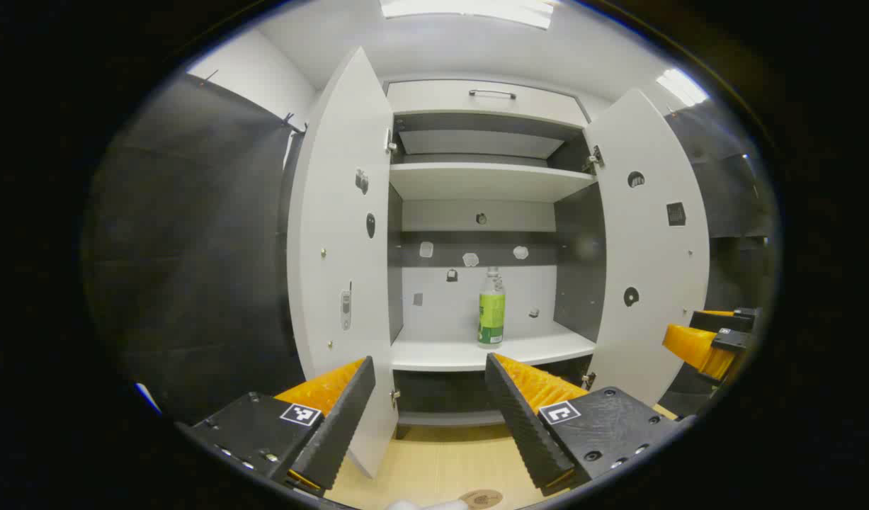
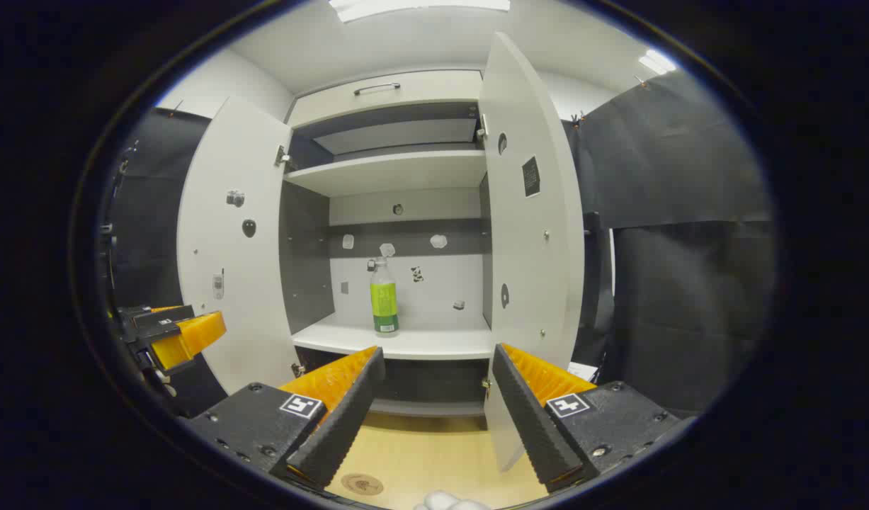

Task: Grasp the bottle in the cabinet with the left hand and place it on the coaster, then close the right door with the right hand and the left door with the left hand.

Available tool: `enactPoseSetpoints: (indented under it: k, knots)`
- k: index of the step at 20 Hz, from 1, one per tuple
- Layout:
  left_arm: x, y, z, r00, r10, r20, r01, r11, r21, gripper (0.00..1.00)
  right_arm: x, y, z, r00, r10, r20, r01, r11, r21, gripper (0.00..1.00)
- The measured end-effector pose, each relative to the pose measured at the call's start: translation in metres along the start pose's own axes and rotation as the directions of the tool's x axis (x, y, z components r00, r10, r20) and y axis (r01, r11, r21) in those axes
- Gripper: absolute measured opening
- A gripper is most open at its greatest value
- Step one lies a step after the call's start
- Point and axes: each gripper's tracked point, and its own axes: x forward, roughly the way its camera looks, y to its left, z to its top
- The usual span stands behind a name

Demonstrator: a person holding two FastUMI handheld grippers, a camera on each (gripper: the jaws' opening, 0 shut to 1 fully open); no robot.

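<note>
- Standing upright on the lower shelf (image 1: 469, 352) of the open cabinet (image 1: 487, 99), the bottle (image 1: 491, 309) has its long axis vertical, cap up, with a green label around its body.
- From the left gripper (image 1: 430, 397), the bottle lies straight ahead and a little to the right, well beyond the fingertips and above them, so I judge the coming move to be a forward reach with a slight rise to shelf height.
- The left gripper's jaws are spread wide with nothing between them; the gap looks ample for the bottle's body.
- The right gripper (image 2: 438, 389) is likewise spread and holds nothing; in its view the bottle sits ahead and slightly left.
- In the left gripper view the bottle sits nearly on the gripper's axis, which suits the task's call for the left hand.
- Both doors stand open: the left door (image 1: 338, 234) swings out beside the left gripper, the right door (image 2: 526, 234) beside the right gripper.
- The coaster (image 2: 362, 484), a round brown disc, lies on the wooden surface (image 2: 434, 453) below the cabinet, near the bottom of both views, well apart from the bottle.
- Writing on the bottle's label is too small to read; the small stickers on the doors and back wall are also illegible.
</note>
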Motion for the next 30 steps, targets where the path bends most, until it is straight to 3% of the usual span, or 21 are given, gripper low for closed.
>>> enactPoseSetpoints:
  k: [3, 4, 5, 10, 11, 15, 16, 18, 21, 25, 28, 29, 30]
  knots:
    - [0.0, -0.002, 0.0, 1.0, -0.002, 0.004, 0.002, 1.0, 0.01, 1.0, -0.001, 0.001, 0.0, 1.0, -0.001, 0.0, 0.001, 1.0, -0.003, 1.0]
    - [0.001, -0.003, -0.001, 1.0, -0.006, 0.002, 0.006, 1.0, 0.009, 0.92, -0.002, 0.001, 0.0, 1.0, -0.003, 0.0, 0.003, 1.0, -0.004, 1.0]
    - [0.001, -0.003, -0.001, 1.0, -0.011, 0.001, 0.011, 1.0, 0.007, 0.96, -0.003, 0.001, 0.0, 1.0, -0.004, 0.0, 0.004, 1.0, -0.004, 1.0]
    - [0.008, -0.01, 0.002, 0.999, -0.032, 0.013, 0.032, 0.999, 0.006, 0.96, -0.002, 0.002, 0.0, 1.0, -0.007, -0.007, 0.007, 1.0, -0.009, 1.0]
    - [0.011, -0.012, 0.003, 0.999, -0.037, 0.014, 0.037, 0.999, 0.007, 1.0, -0.001, 0.003, -0.002, 1.0, -0.006, -0.009, 0.006, 1.0, -0.008, 1.0]
    - [0.038, -0.022, 0.0, 0.998, -0.066, 0.02, 0.067, 0.998, -0.003, 0.96, 0.002, 0.005, -0.002, 1.0, -0.008, -0.02, 0.008, 1.0, -0.009, 1.0]
    - [0.048, -0.026, -0.002, 0.997, -0.073, 0.015, 0.073, 0.997, -0.007, 1.0, 0.004, 0.006, 0.0, 1.0, -0.009, -0.023, 0.008, 1.0, -0.01, 1.0]
    - [0.072, -0.033, 0.001, 0.996, -0.085, 0.032, 0.085, 0.996, -0.014, 0.96, 0.006, 0.005, 0.003, 1.0, -0.02, -0.024, 0.019, 1.0, -0.018, 1.0]
    - [0.116, -0.044, 0.007, 0.993, -0.099, 0.067, 0.1, 0.995, -0.011, 1.0, 0.009, 0.001, 0.007, 0.999, -0.04, -0.032, 0.038, 0.998, -0.046, 1.0]
    - [0.183, -0.067, 0.01, 0.99, -0.116, 0.075, 0.118, 0.993, -0.022, 0.96, 0.013, -0.003, 0.011, 0.996, -0.067, -0.066, 0.064, 0.997, -0.052, 1.0]
    - [0.234, -0.088, 0.016, 0.987, -0.131, 0.097, 0.132, 0.991, -0.01, 1.0, 0.015, 0.0, 0.015, 0.994, -0.077, -0.076, 0.073, 0.996, -0.053, 1.0]
    - [0.251, -0.096, 0.014, 0.986, -0.137, 0.093, 0.138, 0.99, -0.006, 0.96, 0.016, 0.001, 0.016, 0.994, -0.078, -0.078, 0.074, 0.996, -0.056, 1.0]
    - [0.267, -0.1, 0.012, 0.988, -0.133, 0.084, 0.134, 0.991, -0.009, 1.0, 0.017, 0.002, 0.016, 0.994, -0.08, -0.078, 0.076, 0.995, -0.06, 1.0]
